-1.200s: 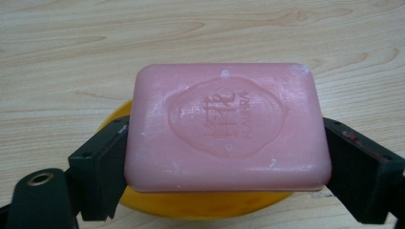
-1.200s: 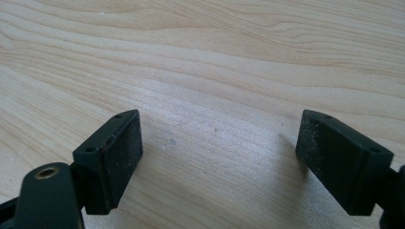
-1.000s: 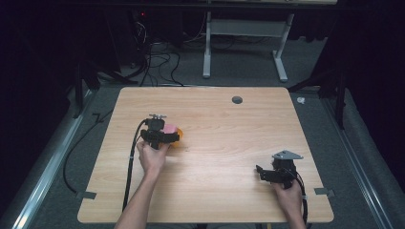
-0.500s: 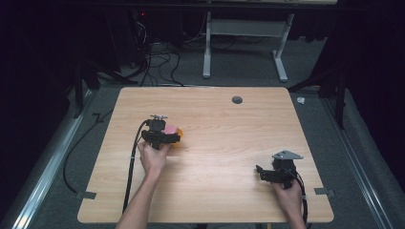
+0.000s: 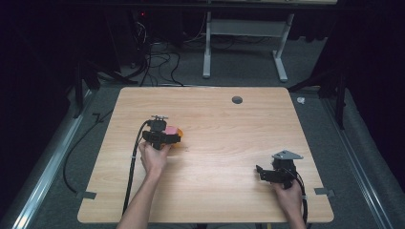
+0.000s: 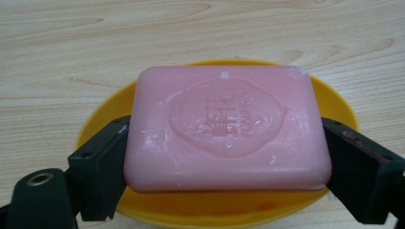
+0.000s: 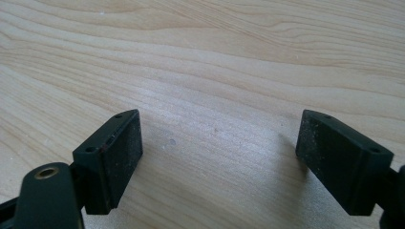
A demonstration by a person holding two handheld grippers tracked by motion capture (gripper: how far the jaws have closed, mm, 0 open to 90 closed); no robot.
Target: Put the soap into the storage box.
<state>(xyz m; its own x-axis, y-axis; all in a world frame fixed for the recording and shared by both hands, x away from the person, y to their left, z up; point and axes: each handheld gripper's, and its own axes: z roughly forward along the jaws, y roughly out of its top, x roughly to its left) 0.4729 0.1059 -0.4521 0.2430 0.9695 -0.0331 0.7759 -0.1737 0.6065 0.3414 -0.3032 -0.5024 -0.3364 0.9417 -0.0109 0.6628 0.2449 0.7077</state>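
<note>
The left claw [image 6: 224, 157] clamps the pink soap [image 6: 224, 126] by its short ends, at frame centre over the yellow dish [image 6: 334, 102], likely for lifting. The right claw [image 7: 219, 157] gapes empty.

A person's two forearms reach in from the bottom of the frame over a light wooden table [image 5: 210, 191]. Left of centre, the left gripper [image 5: 165, 135] sits at a pink bar of soap [image 5: 172, 130] on a yellow dish [image 5: 178, 141], a black cable [image 5: 133, 171] trailing back toward the lower edge. At lower right, the right gripper [image 5: 261, 172], topped by a grey three-cornered plate, rests apart on bare wood. A dark round hole [image 5: 237, 99] marks the tabletop's upper middle; a white desk frame [image 5: 243, 43] stands beyond.
</note>
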